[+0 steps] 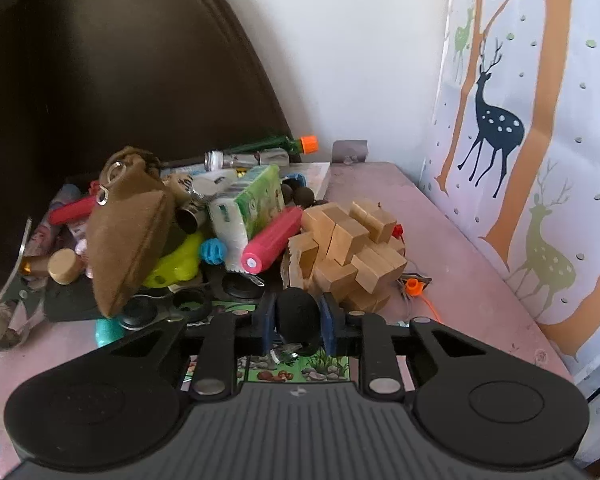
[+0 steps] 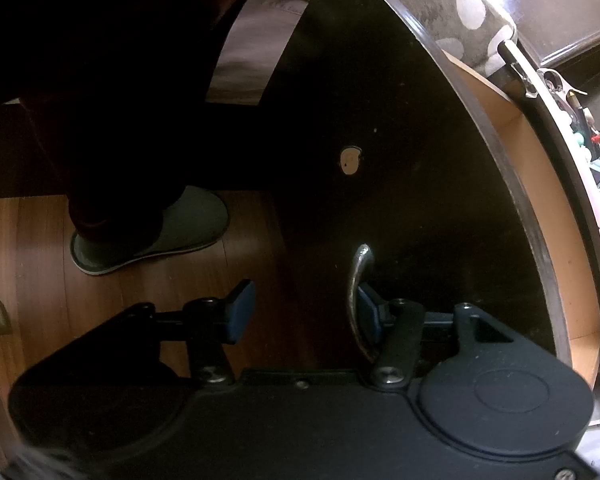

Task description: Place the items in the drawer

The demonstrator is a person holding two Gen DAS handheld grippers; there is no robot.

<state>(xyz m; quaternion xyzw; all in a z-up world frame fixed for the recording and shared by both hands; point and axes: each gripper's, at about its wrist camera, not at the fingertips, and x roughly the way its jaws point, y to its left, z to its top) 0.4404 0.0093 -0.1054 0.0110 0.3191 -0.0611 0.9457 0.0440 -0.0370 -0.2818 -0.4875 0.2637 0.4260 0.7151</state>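
In the left wrist view my left gripper (image 1: 298, 322) is shut on a black ball-like object (image 1: 296, 316), held just above the pink tabletop (image 1: 440, 248) in front of a heap of items. In the right wrist view my right gripper (image 2: 300, 312) is open. Its right finger (image 2: 368, 316) is hooked behind the curved metal handle (image 2: 358, 292) of the dark drawer front (image 2: 380, 140). The drawer stands pulled out a little, showing its tan inner wall (image 2: 540, 200).
The heap holds a brown pouch (image 1: 128, 228), a tissue pack (image 1: 248, 204), a pink tube (image 1: 272, 240), a wooden block puzzle (image 1: 348, 252), and a green bottle (image 1: 276, 146). A deer-patterned curtain (image 1: 540, 120) hangs right. A slippered foot (image 2: 152, 232) stands on the wood floor.
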